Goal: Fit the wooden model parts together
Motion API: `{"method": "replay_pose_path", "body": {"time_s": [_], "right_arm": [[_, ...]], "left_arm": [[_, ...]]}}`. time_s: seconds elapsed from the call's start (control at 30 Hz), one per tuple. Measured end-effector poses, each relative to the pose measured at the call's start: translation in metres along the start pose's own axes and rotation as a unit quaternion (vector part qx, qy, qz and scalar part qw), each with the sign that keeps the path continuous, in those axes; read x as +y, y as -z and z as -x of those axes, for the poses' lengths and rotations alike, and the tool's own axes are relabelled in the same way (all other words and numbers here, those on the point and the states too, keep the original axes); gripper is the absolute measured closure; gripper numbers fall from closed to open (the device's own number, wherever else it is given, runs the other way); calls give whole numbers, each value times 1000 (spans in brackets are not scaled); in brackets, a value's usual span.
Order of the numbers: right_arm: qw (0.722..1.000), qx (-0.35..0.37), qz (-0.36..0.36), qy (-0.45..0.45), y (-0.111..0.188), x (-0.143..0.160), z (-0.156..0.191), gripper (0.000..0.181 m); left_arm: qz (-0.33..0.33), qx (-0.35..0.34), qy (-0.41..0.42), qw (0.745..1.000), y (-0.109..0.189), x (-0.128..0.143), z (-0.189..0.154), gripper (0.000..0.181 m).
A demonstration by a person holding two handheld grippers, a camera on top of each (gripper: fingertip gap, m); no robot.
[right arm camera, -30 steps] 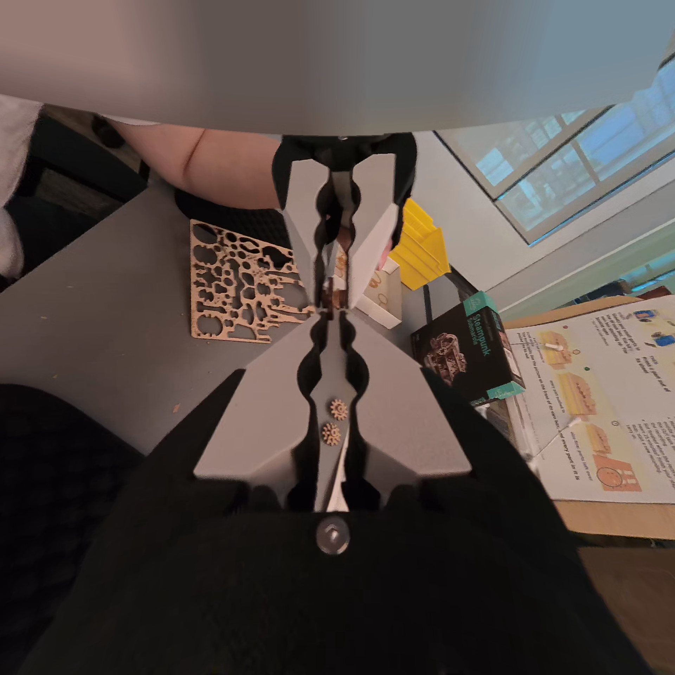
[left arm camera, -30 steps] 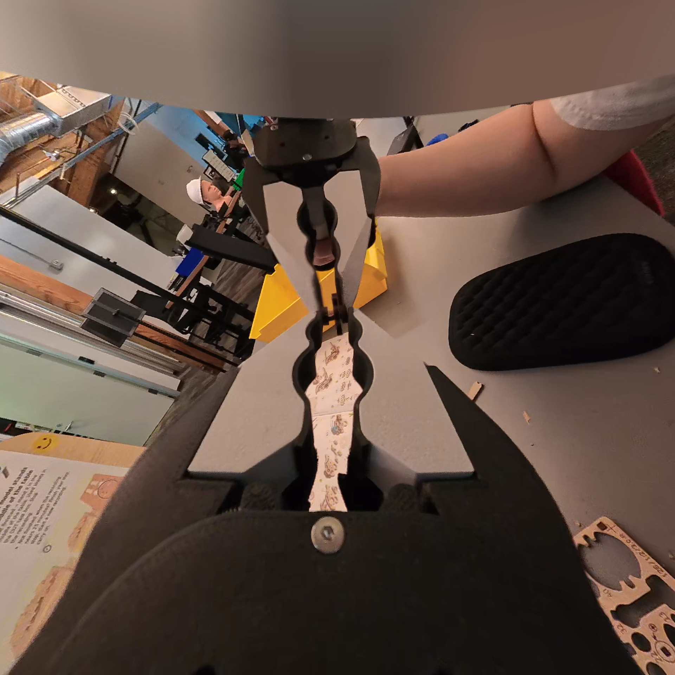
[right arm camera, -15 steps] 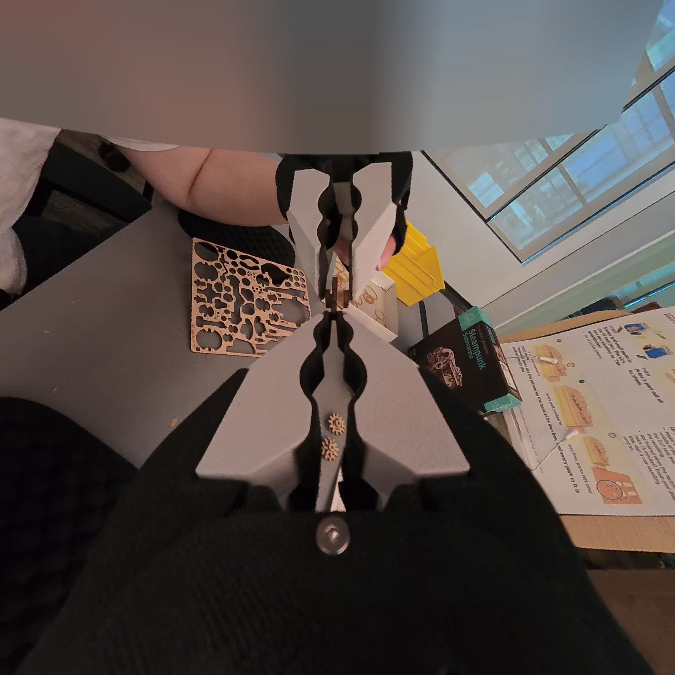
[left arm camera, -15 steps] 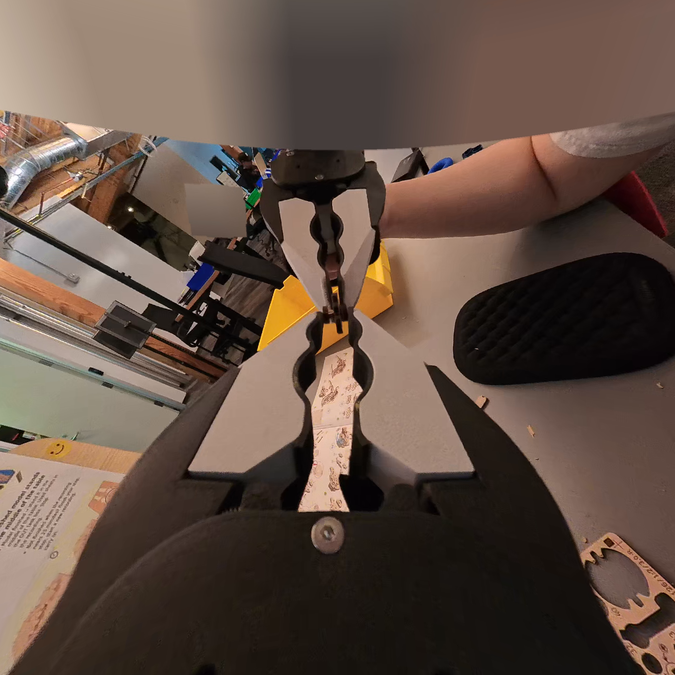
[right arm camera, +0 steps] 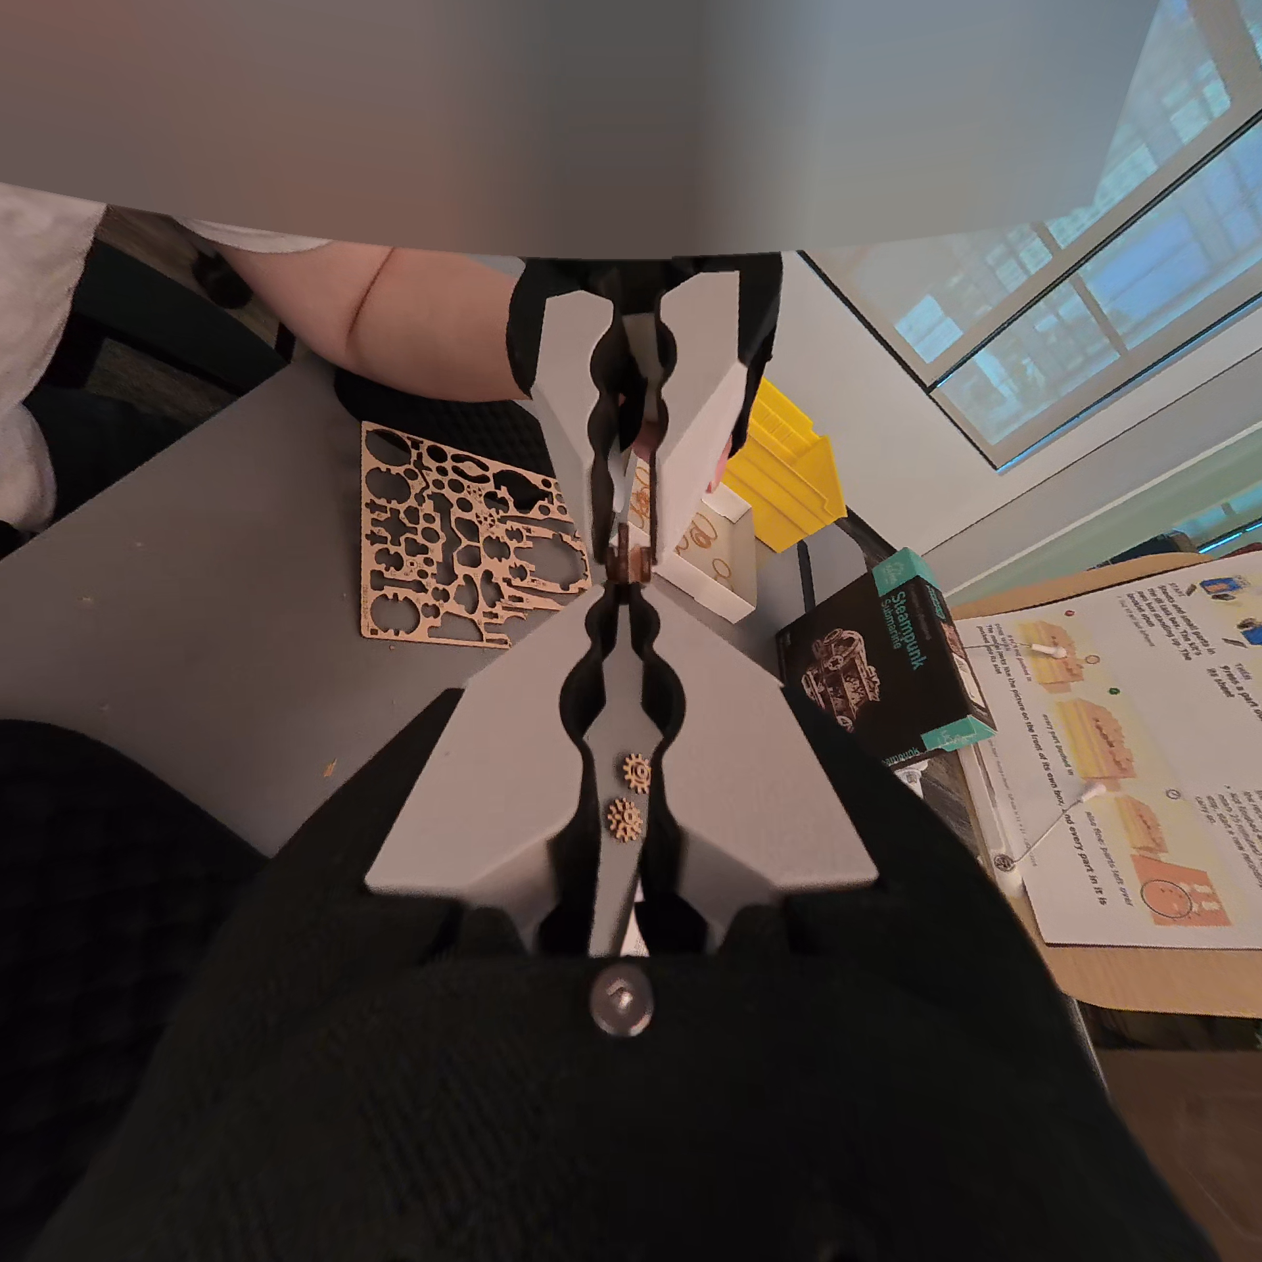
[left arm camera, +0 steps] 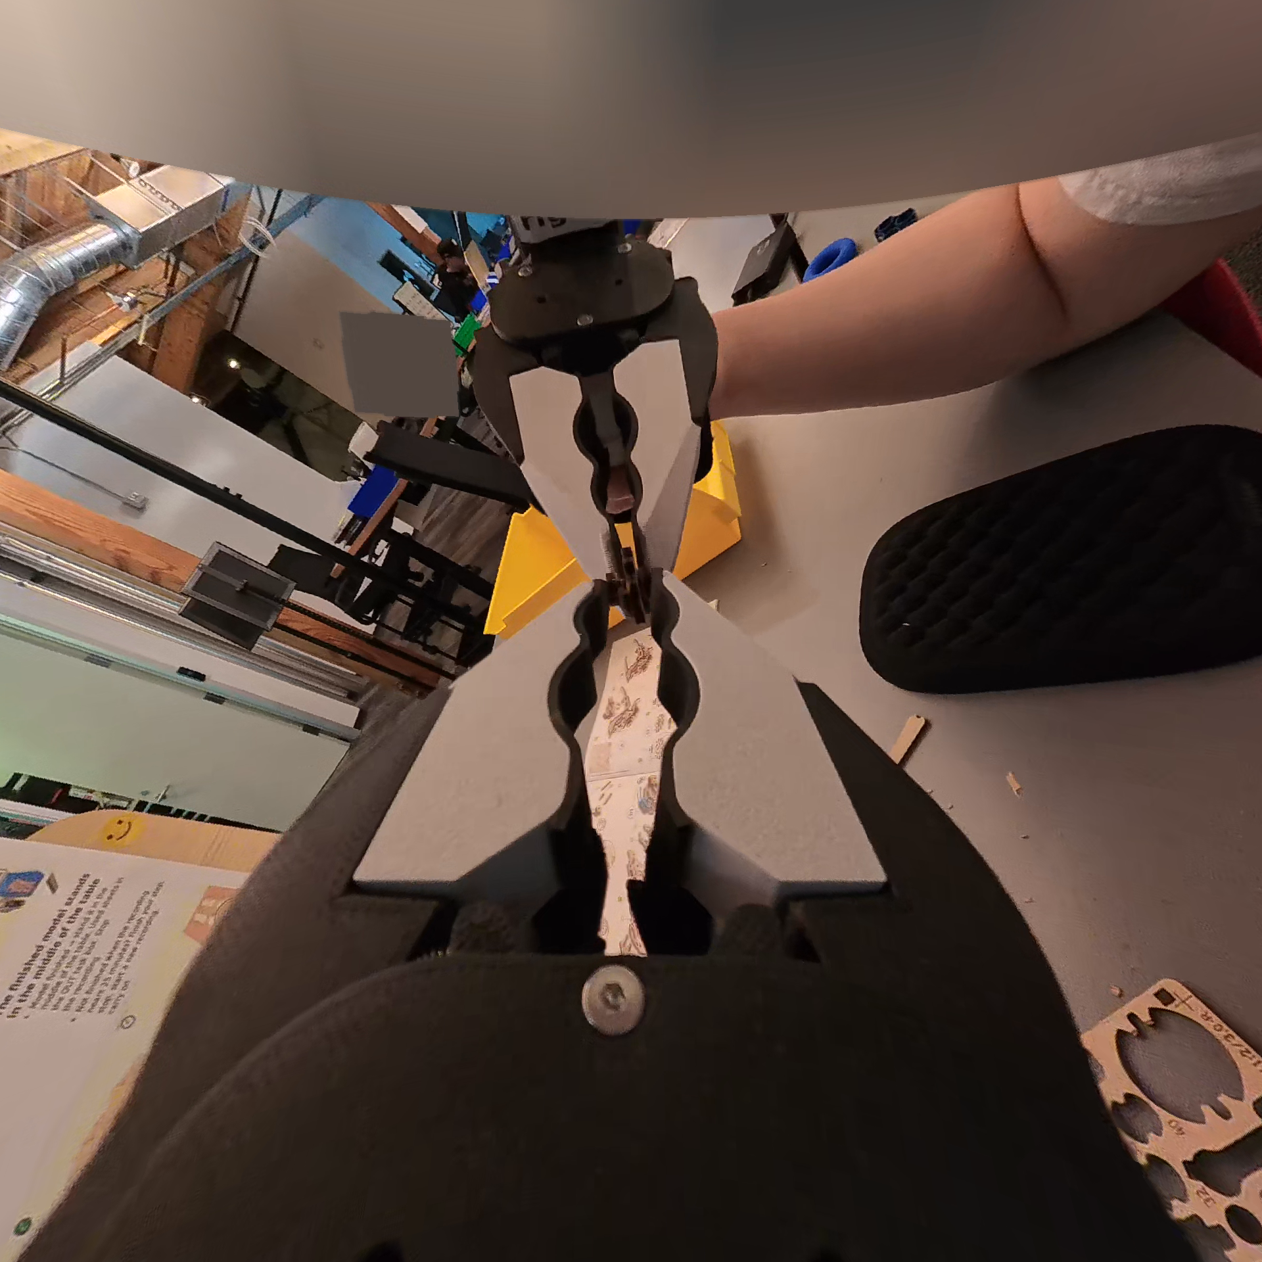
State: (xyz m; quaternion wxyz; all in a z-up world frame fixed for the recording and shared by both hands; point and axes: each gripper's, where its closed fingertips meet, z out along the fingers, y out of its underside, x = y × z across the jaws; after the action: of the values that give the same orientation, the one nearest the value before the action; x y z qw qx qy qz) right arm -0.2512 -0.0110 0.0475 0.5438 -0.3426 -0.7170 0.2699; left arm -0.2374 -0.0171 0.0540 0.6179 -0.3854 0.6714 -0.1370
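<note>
Up close, left gripper (left arm camera: 626, 593) pinches small dark wooden model part (left arm camera: 627, 589) at fingertips, held above grey table (left arm camera: 1092, 785). Right gripper (left arm camera: 623, 546) meets it tip to tip, clamping its own small brown wooden part (right arm camera: 629, 564). Beyond: two tiny wooden gears (right arm camera: 631, 795), punched-out plywood sheet (right arm camera: 451, 539), yellow plastic bin (left arm camera: 546, 573).

Matt grey table (right arm camera: 171, 614), pale laser-cut wood sheet (right arm camera: 471, 546), quilted black cloth pad (left arm camera: 1065, 560) — and glossy yellow plastic bin (left arm camera: 539, 580).
</note>
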Motion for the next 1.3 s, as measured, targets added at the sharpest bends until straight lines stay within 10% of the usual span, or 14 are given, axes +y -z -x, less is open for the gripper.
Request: {"method": "replay_pose_path", "body": {"time_s": [1.3], "right_arm": [[996,43,70,38,2,6,-8,163]], "left_arm": [[41,-28,-17,999,-3,12,6,172]]}}
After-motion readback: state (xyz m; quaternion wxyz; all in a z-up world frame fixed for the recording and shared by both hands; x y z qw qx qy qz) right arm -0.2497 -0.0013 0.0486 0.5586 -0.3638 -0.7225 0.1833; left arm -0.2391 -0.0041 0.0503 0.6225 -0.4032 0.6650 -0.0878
